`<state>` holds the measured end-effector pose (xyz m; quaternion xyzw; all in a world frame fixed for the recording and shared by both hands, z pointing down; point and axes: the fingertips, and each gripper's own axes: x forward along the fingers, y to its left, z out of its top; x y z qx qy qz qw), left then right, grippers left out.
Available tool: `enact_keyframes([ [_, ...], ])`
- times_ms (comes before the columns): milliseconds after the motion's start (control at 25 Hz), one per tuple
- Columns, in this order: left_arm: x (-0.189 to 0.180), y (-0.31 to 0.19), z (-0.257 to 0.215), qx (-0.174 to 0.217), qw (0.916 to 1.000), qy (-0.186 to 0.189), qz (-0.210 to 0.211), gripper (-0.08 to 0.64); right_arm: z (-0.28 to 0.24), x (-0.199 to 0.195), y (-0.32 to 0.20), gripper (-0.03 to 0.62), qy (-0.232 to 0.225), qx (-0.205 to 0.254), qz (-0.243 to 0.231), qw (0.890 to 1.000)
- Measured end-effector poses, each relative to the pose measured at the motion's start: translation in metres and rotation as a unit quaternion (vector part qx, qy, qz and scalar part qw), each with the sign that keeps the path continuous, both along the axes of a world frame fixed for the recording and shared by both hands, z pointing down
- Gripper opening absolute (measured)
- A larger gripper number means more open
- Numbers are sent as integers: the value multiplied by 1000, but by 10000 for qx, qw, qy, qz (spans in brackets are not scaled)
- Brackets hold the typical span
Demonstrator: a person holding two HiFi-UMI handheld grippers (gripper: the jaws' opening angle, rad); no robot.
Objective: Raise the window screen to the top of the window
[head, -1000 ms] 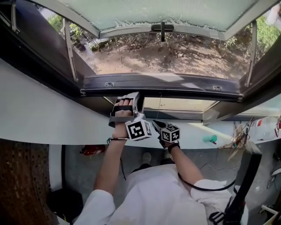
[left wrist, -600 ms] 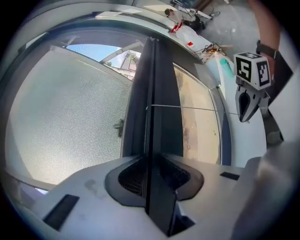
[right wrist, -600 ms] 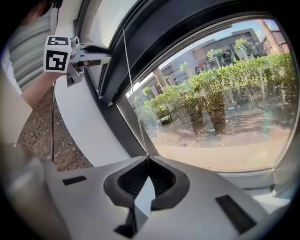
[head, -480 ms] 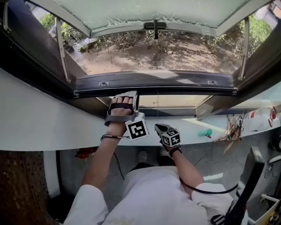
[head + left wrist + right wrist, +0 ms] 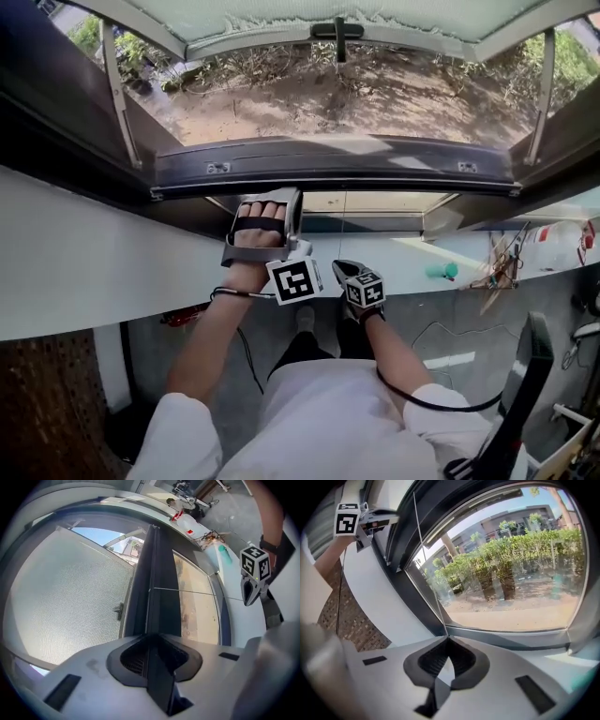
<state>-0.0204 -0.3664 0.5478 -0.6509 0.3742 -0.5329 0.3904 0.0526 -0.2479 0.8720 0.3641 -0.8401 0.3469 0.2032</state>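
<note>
The change is at the left tongs. Over the last second their jaws have been closing, and they now stand narrow with the near edge of the screen bar running straight in between them. Pads and bar are both dark and merge in the left gripper view, so I take it the pads are pinching that edge rather than only bracketing it. The hand itself has kept its place, with its tips at the bar's left half. The bar stretches away to either side of those tips and lies across the low part of the opening, with the open sash well beyond and above them. By my reckoning the screen is not yet raised and the whole lift remains. From the bar's middle, just right of the left tongs, a thin pull cord runs down to the right tongs. Their jaws are fully together on the cord, as they were a second ago. This pair sits just beside the left pair and slightly nearer the person. With a grip forming on the bar and the cord already held, the set-up looks complete, and the next move should be the push upward.
</note>
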Motion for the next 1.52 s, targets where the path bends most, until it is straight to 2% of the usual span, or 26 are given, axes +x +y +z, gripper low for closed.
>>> enact_keyframes([
  [200,1,2,0,-56,9993,339,-174,69,-4,-4,15,-9,-596,-200,9,9980],
  [320,3,2,4,-70,9994,247,-215,69,-9,9,21,-9,-744,-199,336,9965],
  [480,3,5,2,-155,9991,382,-121,71,-18,11,33,-9,-651,-82,220,9976],
  [680,0,4,-10,81,9992,372,-128,91,-28,16,31,-9,-250,131,-154,9995],
  [760,-1,2,-21,210,9987,448,-155,91,-34,21,27,-9,-299,222,-79,9993],
  [960,1,1,-48,312,9940,1021,-230,83,-50,27,12,-9,-497,499,128,9974],
  [1160,0,2,-51,497,9951,819,-260,83,-54,27,11,-9,-366,609,49,9975],
  [1280,1,1,-52,401,9943,966,-204,83,-56,30,10,-9,-165,761,10,9970],
  [1520,-1,0,-67,518,9922,1122,-161,83,-66,35,6,-9,-225,912,110,9955],
])
